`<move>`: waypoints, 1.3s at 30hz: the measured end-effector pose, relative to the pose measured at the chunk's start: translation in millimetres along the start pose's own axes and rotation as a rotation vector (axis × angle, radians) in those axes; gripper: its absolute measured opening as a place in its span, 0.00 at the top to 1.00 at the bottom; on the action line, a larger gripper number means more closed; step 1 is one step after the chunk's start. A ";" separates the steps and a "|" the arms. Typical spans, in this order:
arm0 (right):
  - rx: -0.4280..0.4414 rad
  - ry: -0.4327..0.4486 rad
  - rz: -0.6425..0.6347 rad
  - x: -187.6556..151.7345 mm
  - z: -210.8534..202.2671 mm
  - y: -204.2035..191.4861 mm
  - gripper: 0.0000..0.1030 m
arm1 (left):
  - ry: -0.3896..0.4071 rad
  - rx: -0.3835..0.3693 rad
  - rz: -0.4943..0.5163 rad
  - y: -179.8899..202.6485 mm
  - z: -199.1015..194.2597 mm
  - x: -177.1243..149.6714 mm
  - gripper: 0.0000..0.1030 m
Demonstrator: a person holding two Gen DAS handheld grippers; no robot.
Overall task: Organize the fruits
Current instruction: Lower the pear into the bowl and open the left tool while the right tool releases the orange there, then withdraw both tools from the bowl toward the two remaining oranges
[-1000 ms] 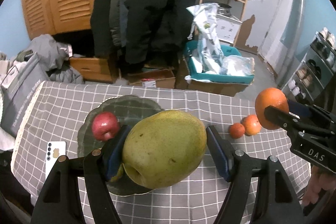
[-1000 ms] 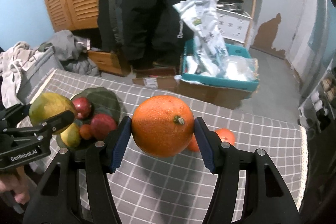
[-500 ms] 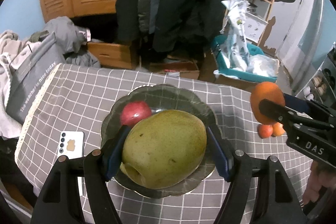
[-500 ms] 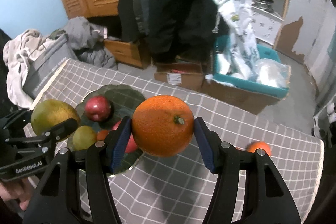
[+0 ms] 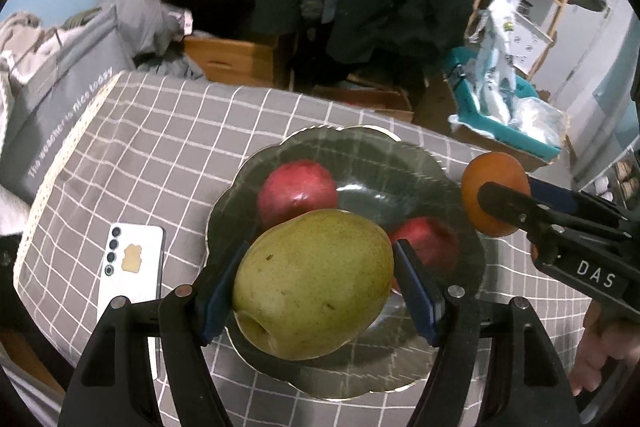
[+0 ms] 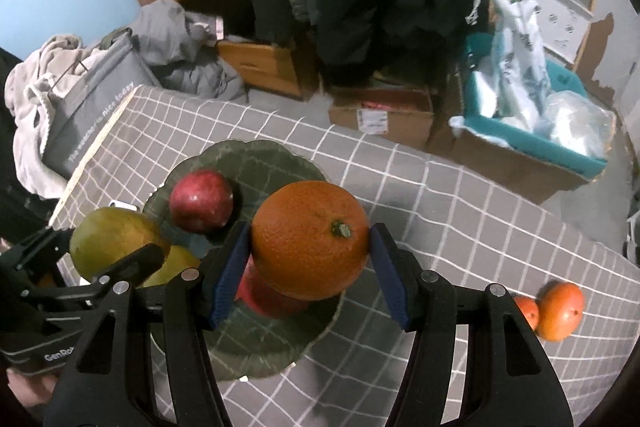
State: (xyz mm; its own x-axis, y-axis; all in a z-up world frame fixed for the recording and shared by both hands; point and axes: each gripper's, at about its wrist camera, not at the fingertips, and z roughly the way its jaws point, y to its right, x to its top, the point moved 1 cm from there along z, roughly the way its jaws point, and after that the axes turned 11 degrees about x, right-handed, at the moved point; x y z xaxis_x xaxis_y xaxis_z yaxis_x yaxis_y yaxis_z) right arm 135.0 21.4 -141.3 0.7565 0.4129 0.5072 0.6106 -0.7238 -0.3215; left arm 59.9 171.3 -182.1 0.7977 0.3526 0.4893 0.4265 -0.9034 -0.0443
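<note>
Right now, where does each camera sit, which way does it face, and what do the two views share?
Left wrist: on the left gripper, looking steeply down at the green pear it grips over the dark scalloped glass plate; a hand shows at the right edge.
Right wrist: on the right gripper, angled down at the large orange it grips; fingers show bottom left.
Shared: plate, pear, orange, dark red apple, grey checked tablecloth; each view shows the other gripper.
</note>
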 end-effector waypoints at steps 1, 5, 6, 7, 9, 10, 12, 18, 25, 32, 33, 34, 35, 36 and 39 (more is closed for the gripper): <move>0.001 -0.009 -0.003 0.5 4.0 -1.1 0.41 | -0.009 0.003 -0.008 -2.2 4.5 -0.1 0.28; 0.011 -0.031 -0.006 1.0 17.0 -4.6 0.41 | -0.041 0.006 -0.028 -7.8 17.2 -3.2 0.28; 0.015 -0.035 -0.005 1.5 18.8 -4.7 0.41 | -0.046 0.007 -0.030 -8.3 19.5 -4.3 0.28; 0.020 -0.039 -0.004 1.7 21.5 -5.3 0.41 | -0.050 0.008 -0.031 -8.7 21.2 -4.9 0.28; 0.012 -0.039 -0.014 3.3 23.1 -6.6 0.41 | -0.048 0.009 -0.034 -9.0 23.2 -6.5 0.27; 0.011 -0.040 -0.014 4.6 23.5 -6.7 0.41 | -0.045 0.008 -0.036 -9.1 23.1 -6.7 0.27; 0.017 -0.042 -0.009 5.4 24.0 -6.8 0.41 | -0.045 0.007 -0.039 -9.2 24.0 -6.0 0.27; 0.020 -0.056 -0.014 8.0 26.8 -7.6 0.39 | -0.042 0.010 -0.027 -8.1 24.7 -5.2 0.29; 0.047 -0.040 -0.041 12.1 21.3 -17.1 0.39 | -0.051 -0.012 -0.014 -2.5 25.5 -4.3 0.29; 0.043 -0.024 -0.017 11.2 13.2 -10.3 0.39 | -0.051 -0.023 0.005 4.9 20.9 -6.4 0.28; 0.040 -0.020 -0.013 11.3 11.2 -9.0 0.39 | -0.046 -0.028 0.005 4.9 18.6 -5.7 0.28; 0.035 -0.013 -0.009 11.1 8.4 -7.4 0.39 | -0.042 -0.029 0.002 4.8 16.6 -5.0 0.28; 0.029 -0.008 -0.008 11.0 6.2 -6.4 0.39 | -0.039 -0.030 -0.001 4.5 14.7 -4.1 0.28; 0.018 -0.003 -0.010 10.6 3.3 -5.8 0.39 | -0.036 -0.032 -0.004 4.4 13.2 -3.7 0.28; -0.013 0.008 -0.012 10.4 -4.3 -3.4 0.39 | -0.027 -0.037 -0.008 4.9 6.6 -2.6 0.28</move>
State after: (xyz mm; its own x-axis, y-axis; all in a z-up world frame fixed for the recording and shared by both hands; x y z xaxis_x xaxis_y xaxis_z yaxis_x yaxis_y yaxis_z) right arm 139.7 25.8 -131.5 0.7475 0.4168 0.5173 0.6161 -0.7261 -0.3052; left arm 62.7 167.6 -189.4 0.8057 0.3658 0.4660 0.4170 -0.9089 -0.0077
